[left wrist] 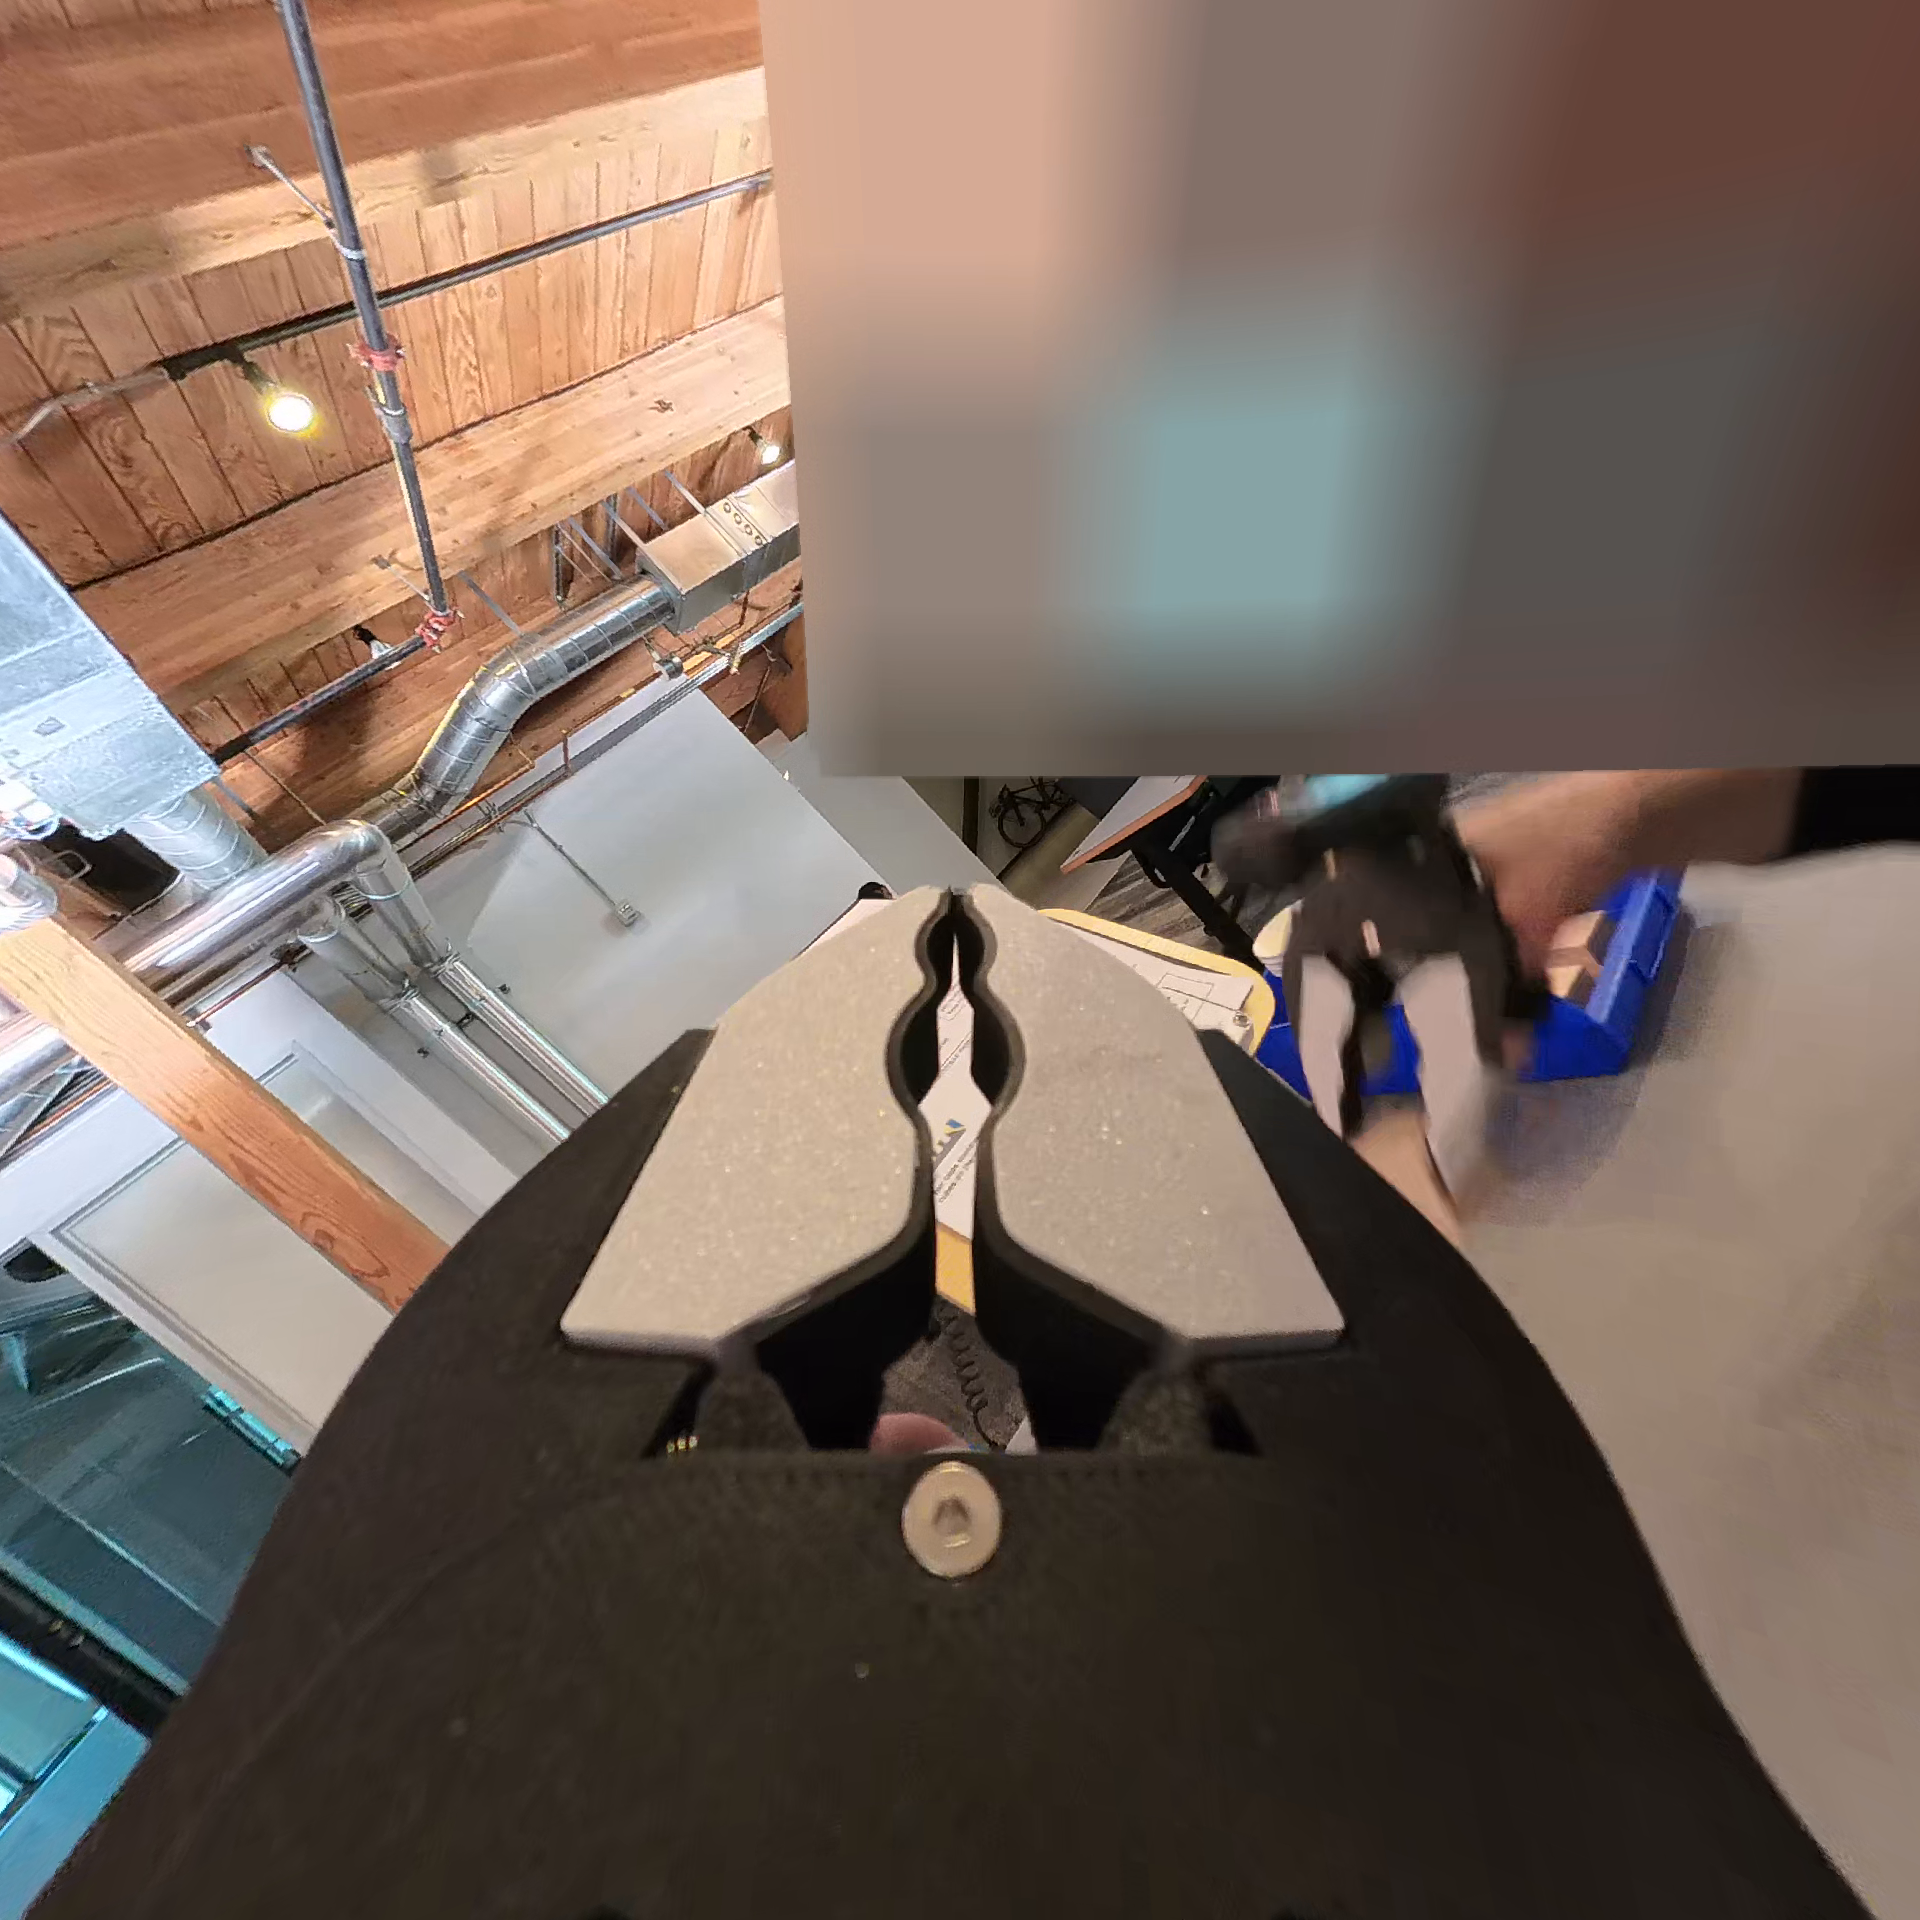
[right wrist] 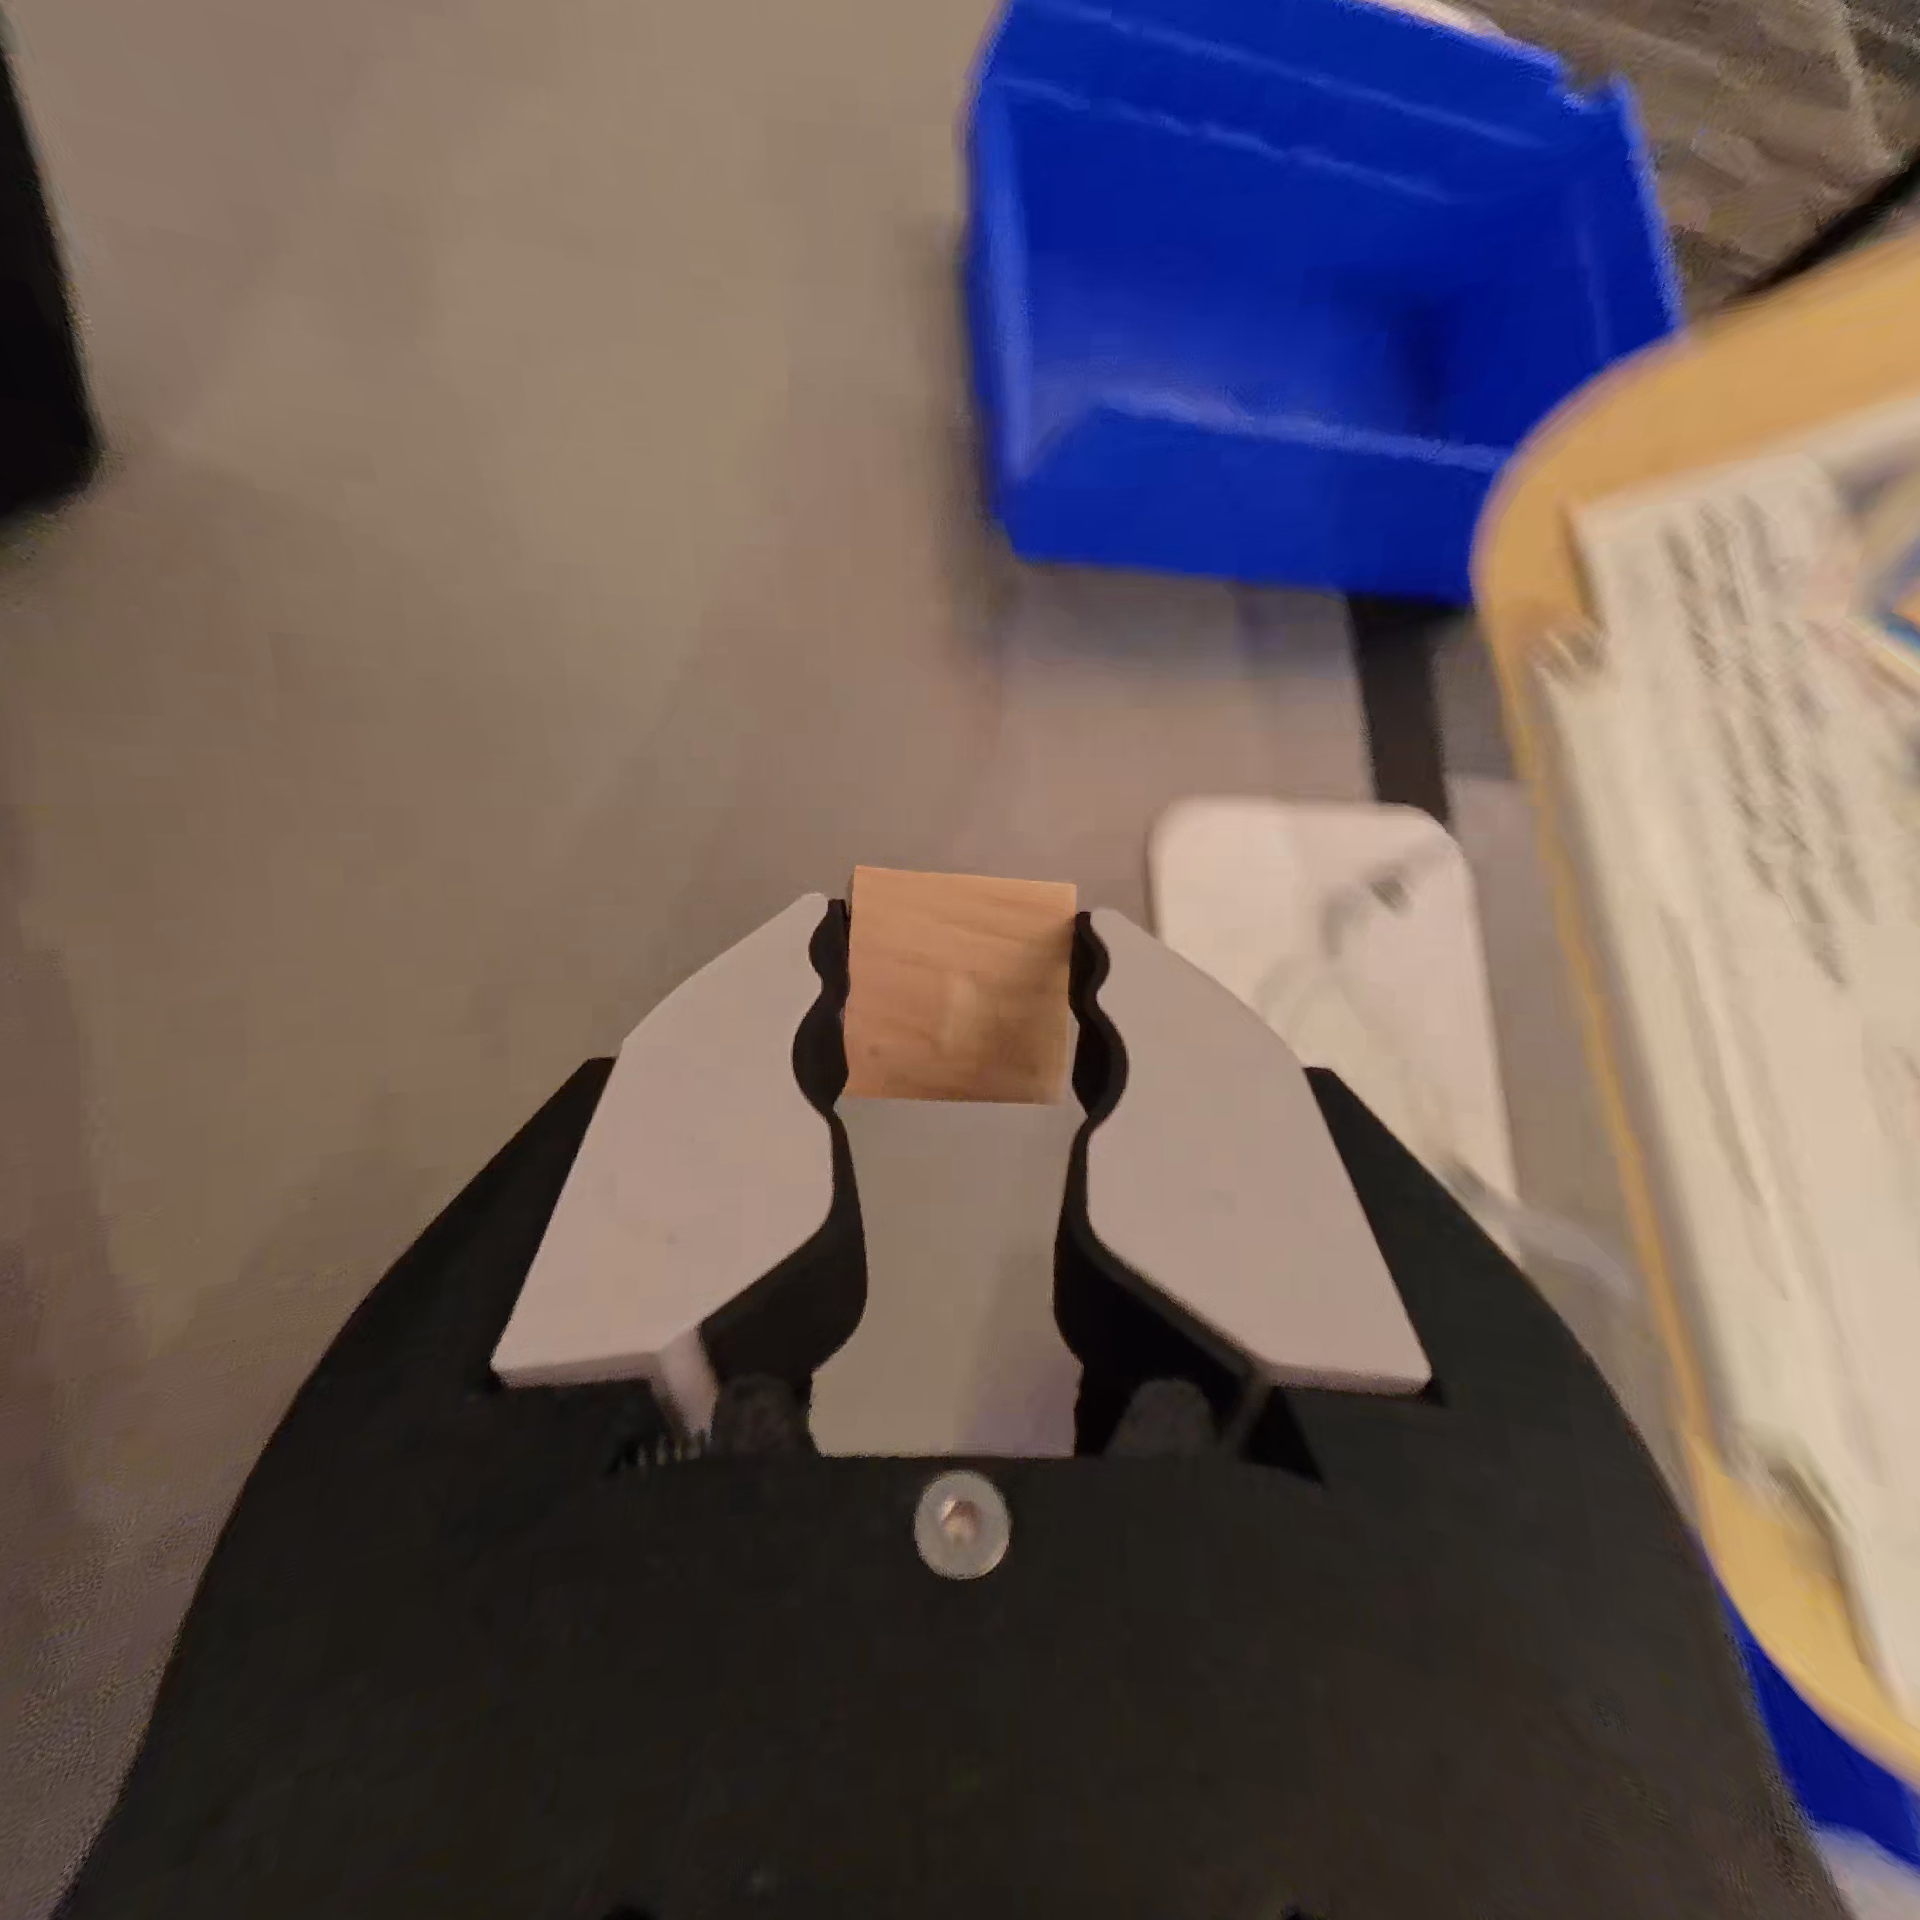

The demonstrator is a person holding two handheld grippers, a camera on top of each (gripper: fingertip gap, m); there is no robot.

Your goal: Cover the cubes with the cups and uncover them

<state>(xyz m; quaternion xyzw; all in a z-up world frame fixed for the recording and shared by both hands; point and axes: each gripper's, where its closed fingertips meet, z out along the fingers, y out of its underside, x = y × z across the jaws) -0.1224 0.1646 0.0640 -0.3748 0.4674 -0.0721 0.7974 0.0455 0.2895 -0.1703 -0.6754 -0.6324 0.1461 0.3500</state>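
Observation:
My right gripper (right wrist: 956, 914) is shut on a light wooden cube (right wrist: 956, 997) and holds it above the grey table (right wrist: 416, 623). A blue bin (right wrist: 1299, 312) stands ahead and to the right of it. My left gripper (left wrist: 952, 899) is shut and empty, tilted up toward the ceiling. In the left wrist view the right gripper (left wrist: 1392, 997) shows blurred, held by a hand beside the blue bin (left wrist: 1621, 997). A wooden block (left wrist: 1574, 951) shows at the bin. No cup is in view.
A round wooden tabletop (right wrist: 1538, 582) with printed papers (right wrist: 1766, 935) fills the right of the right wrist view. A white flat object (right wrist: 1320, 914) lies on the grey table next to it. A black object (right wrist: 31, 312) sits at the far left.

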